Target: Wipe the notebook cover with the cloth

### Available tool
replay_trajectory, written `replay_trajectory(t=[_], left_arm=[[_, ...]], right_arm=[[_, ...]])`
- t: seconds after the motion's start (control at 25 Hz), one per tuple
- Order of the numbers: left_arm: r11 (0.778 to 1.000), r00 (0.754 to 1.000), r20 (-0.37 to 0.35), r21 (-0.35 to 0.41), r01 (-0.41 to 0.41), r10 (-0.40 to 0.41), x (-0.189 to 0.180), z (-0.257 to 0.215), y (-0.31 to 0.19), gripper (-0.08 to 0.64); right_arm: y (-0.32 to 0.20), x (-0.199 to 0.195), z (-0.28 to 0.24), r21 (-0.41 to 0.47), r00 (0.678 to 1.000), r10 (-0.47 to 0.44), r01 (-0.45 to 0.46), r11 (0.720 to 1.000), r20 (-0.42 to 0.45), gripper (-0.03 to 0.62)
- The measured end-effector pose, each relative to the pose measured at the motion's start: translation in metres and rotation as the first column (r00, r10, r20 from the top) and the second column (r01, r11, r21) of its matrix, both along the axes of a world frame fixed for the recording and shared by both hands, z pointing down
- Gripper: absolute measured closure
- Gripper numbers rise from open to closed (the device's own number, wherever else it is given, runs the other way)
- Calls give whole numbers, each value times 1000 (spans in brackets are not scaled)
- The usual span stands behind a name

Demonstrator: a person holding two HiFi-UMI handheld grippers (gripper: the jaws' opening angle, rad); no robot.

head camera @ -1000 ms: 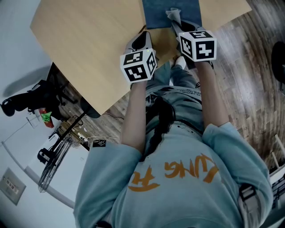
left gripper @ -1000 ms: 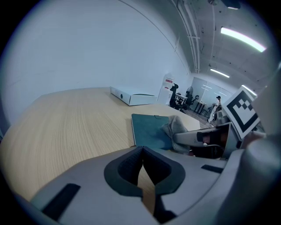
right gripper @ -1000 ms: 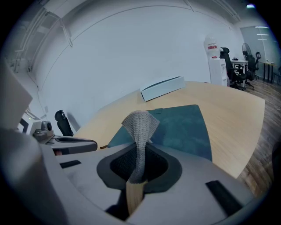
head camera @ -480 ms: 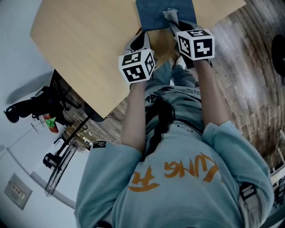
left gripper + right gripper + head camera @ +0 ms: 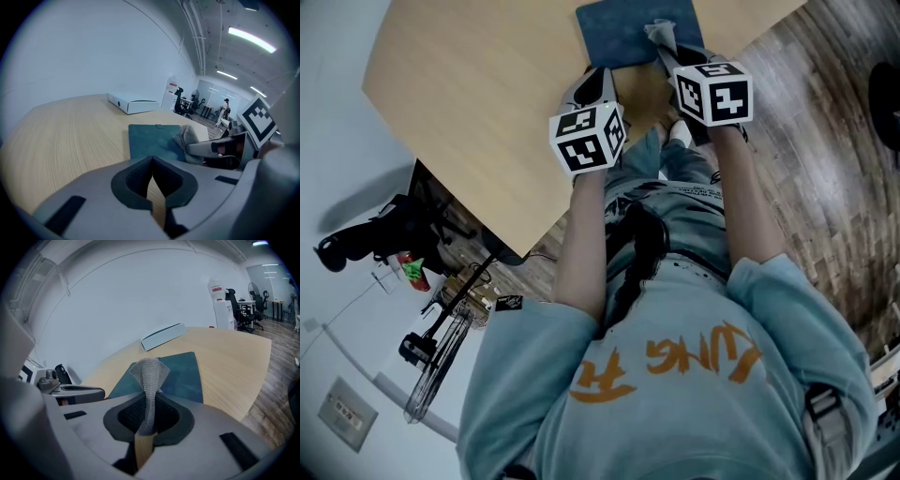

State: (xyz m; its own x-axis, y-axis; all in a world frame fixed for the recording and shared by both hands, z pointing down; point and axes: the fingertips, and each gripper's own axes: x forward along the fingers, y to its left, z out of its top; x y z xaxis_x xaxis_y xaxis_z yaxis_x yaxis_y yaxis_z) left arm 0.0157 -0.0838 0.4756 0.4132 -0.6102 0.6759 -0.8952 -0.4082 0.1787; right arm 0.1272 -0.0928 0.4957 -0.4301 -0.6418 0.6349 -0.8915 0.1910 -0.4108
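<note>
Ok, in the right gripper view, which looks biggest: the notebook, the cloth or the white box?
1. notebook, clearly the biggest.
2. cloth, but it is right by the camera, so its rank over the box is unsure.
3. white box, which looks smallest and is farthest away.

Pale wooden table (image 5: 478,94) right in the middle. Behind its far edge, a plain white wall (image 5: 93,51) sweeps round. A flat white box (image 5: 132,102) lies on the table's far side. Off the table's right end there's wood-plank floor (image 5: 834,150), black office chairs (image 5: 233,301) and a standing fan (image 5: 253,288). Above that end, bright ceiling strip lights (image 5: 251,39).
</note>
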Motion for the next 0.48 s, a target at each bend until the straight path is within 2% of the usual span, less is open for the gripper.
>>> replay_trajectory(t=[0.48], left_arm=[[999,999,1,-1,-50,50,17,1,-3,543]], right_arm=[[1,18,1,1,999,49,-49,999,3,565]])
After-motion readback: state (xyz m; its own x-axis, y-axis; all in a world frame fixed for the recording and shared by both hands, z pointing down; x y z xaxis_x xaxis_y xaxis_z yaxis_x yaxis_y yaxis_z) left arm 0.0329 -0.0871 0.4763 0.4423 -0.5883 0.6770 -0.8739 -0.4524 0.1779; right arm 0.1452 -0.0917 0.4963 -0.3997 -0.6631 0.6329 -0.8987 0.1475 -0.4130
